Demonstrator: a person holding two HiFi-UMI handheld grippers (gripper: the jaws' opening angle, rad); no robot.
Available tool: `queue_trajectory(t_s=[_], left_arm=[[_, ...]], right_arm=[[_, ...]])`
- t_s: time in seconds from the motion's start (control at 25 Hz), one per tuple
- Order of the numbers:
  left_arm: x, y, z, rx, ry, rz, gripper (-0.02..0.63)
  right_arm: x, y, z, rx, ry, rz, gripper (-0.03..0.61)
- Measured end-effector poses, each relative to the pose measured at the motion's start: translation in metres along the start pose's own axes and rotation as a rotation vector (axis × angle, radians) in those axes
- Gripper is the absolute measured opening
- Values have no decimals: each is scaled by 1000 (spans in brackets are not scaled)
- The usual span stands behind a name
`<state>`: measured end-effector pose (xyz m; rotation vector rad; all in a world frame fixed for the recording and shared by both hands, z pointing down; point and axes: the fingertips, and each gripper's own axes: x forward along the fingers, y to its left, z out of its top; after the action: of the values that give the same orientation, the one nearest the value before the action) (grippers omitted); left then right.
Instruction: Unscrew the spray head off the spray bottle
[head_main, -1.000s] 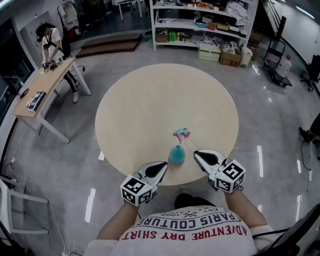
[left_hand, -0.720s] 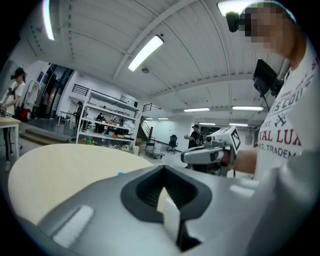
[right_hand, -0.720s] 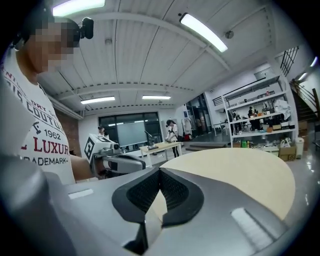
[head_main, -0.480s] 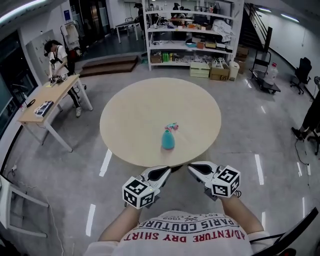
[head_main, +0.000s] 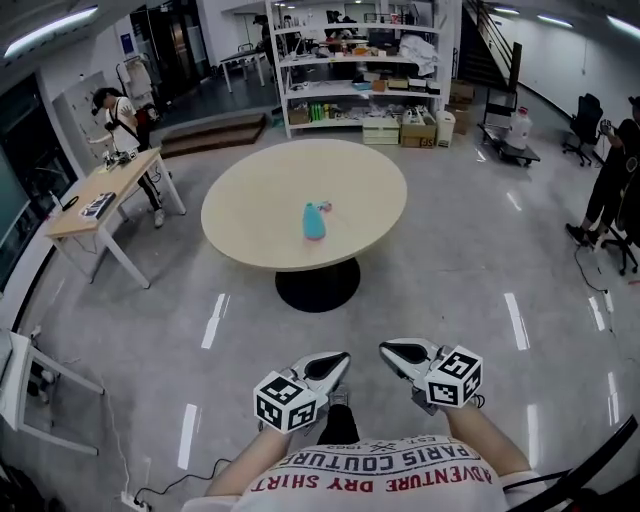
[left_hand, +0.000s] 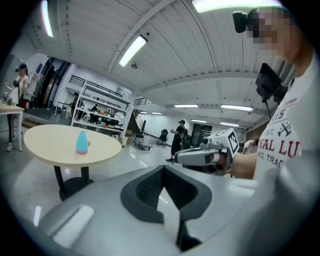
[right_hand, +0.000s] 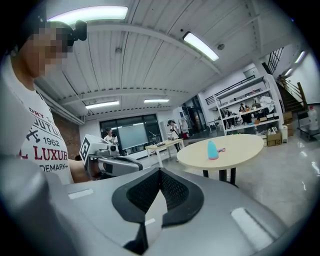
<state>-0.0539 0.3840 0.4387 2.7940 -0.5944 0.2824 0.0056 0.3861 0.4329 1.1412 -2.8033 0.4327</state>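
Teal plastic spray bottle (head_main: 314, 222), small pink spray head (head_main: 325, 207) apparently beside it, on the round beige counter (head_main: 250, 215). Left claw (head_main: 338, 360) and right claw (head_main: 392, 350) are both shut and empty, best held well clear.

1. The spray bottle (head_main: 314, 222) on the desk (head_main: 255, 215) is too small to show its neck.
2. The pink piece (head_main: 326, 207) just beside it is too small to tell apart.
3. Goods on the shelf (head_main: 345, 70) are too small to tell.
4. The right edge cuts off a standing person (head_main: 608, 190).
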Motion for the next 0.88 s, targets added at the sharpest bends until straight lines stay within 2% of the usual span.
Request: queue_trajectory(t_s=[0.16,0.36,0.48,0.64,0.88], left_arm=[[-26,-44,6,44,4,20,2],[-47,-73,10,77,-9,22,2],[-47,-85,10,105,-11,22,2],[-47,-93,17,112,-24,27,2],[-56,-104,19,135,-31,43,2]], right_arm=[[-32,40,13,-31,-23,-1,2],[-51,74,15,-93,-19,-10,2],[-66,82,7,-136,-5,-33,2],[-73,80,8,-133,-6,-49,2],[-78,92,16,-148,-21,-29,2]])
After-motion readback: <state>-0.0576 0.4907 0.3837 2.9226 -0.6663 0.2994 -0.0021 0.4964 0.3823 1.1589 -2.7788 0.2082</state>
